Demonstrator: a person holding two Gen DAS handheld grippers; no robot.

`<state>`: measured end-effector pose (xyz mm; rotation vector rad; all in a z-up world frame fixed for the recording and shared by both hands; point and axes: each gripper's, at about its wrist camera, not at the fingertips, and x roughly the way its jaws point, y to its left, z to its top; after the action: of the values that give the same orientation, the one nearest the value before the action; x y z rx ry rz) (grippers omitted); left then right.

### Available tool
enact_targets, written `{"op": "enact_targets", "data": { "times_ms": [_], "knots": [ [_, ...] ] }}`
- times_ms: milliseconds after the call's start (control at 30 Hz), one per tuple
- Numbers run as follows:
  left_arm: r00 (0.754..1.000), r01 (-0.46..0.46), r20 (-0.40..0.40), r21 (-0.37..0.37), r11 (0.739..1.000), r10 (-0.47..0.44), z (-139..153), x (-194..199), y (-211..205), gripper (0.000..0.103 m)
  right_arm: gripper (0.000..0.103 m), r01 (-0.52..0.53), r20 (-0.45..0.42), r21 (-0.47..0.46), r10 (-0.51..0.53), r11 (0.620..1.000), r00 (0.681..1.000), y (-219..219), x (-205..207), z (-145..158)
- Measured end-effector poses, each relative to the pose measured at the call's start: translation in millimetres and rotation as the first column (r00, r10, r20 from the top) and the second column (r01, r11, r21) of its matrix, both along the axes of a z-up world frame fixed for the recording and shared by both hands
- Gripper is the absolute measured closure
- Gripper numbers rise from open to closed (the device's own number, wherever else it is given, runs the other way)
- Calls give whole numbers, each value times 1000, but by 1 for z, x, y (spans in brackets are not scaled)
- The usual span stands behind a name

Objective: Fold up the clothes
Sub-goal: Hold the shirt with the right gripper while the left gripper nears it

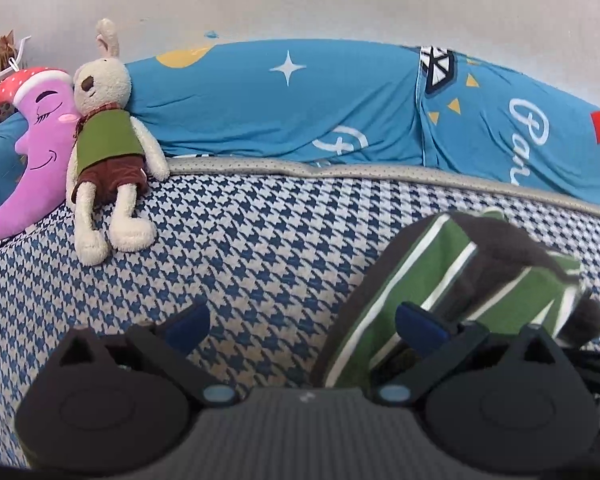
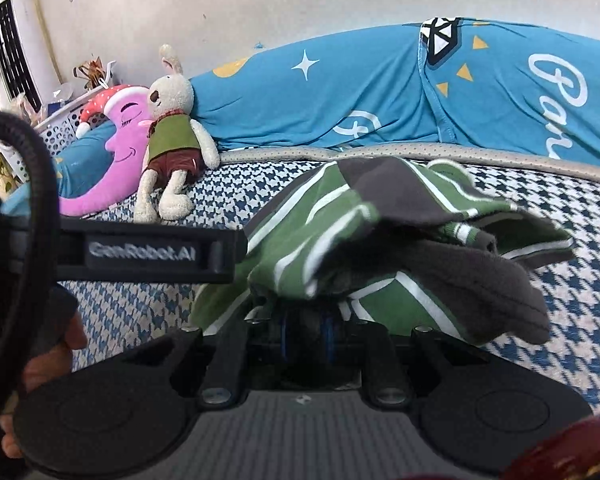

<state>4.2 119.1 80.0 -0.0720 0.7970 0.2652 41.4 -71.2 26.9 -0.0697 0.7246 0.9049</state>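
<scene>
A green, grey and white striped garment hangs bunched above the houndstooth bed cover. My right gripper is shut on its lower edge, and folds of cloth drape over the fingertips and hide them. In the left wrist view the same garment fills the lower right. My left gripper is open, and its right finger lies against the cloth while the left finger is over bare cover. The left gripper's body shows to the left in the right wrist view.
A plush rabbit and a pink moon pillow lie at the bed's far left. A rolled blue quilt runs along the wall. A white basket and an air conditioner stand beyond. A hand holds the left gripper.
</scene>
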Motion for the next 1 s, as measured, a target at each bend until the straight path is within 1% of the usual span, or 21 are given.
{"op": "enact_targets", "data": {
  "times_ms": [100, 133, 167, 333, 400, 500, 567, 600, 667, 833, 933, 1000],
  "knots": [
    [1000, 1, -12, 8, 1000, -1, -2, 2, -2, 0, 82, -2, 33, -33, 4, 999, 999, -6, -4, 9],
    [1000, 3, -16, 10, 1000, -2, -2, 3, -2, 0, 79, -4, 44, -41, 5, 999, 999, -9, -5, 13],
    [1000, 4, -18, 12, 1000, -3, -2, 3, -3, 0, 75, -7, 51, -41, 9, 999, 999, -13, -6, 17],
    [999, 8, -33, 17, 1000, -7, -4, 6, -4, 0, 70, -7, 95, -19, 9, 1000, 995, -35, -6, 38],
    [999, 8, -40, 18, 1000, -7, -5, 7, -5, 0, 65, 14, 117, -4, -13, 1000, 993, -45, -3, 46],
    [999, 8, -49, 19, 1000, -7, -6, 8, -6, 0, 57, 65, 126, 14, -67, 998, 990, -58, 8, 54],
    [998, 10, -55, 13, 1000, -9, -5, 8, -6, 0, 47, 117, 131, 1, -116, 993, 984, -66, 20, 54],
    [998, 12, -56, 6, 1000, -12, -5, 8, -6, 0, 45, 148, 131, -9, -145, 989, 981, -68, 26, 53],
    [998, 18, -55, -8, 1000, -19, -4, 6, -6, 0, 39, 182, 98, -11, -180, 983, 979, -70, 36, 46],
    [998, 14, -58, -18, 1000, -15, -2, 2, -5, 0, 31, 235, -22, -2, -235, 972, 972, -68, 60, 26],
    [998, 3, -64, -23, 1000, -4, -3, 0, -2, 0, 30, 264, -97, 2, -263, 965, 960, -66, 74, 14],
    [998, -8, -70, -25, 1000, 6, -3, 0, 1, 0, 30, 267, -167, 25, -259, 963, 951, -61, 82, 3]
  ]
}}
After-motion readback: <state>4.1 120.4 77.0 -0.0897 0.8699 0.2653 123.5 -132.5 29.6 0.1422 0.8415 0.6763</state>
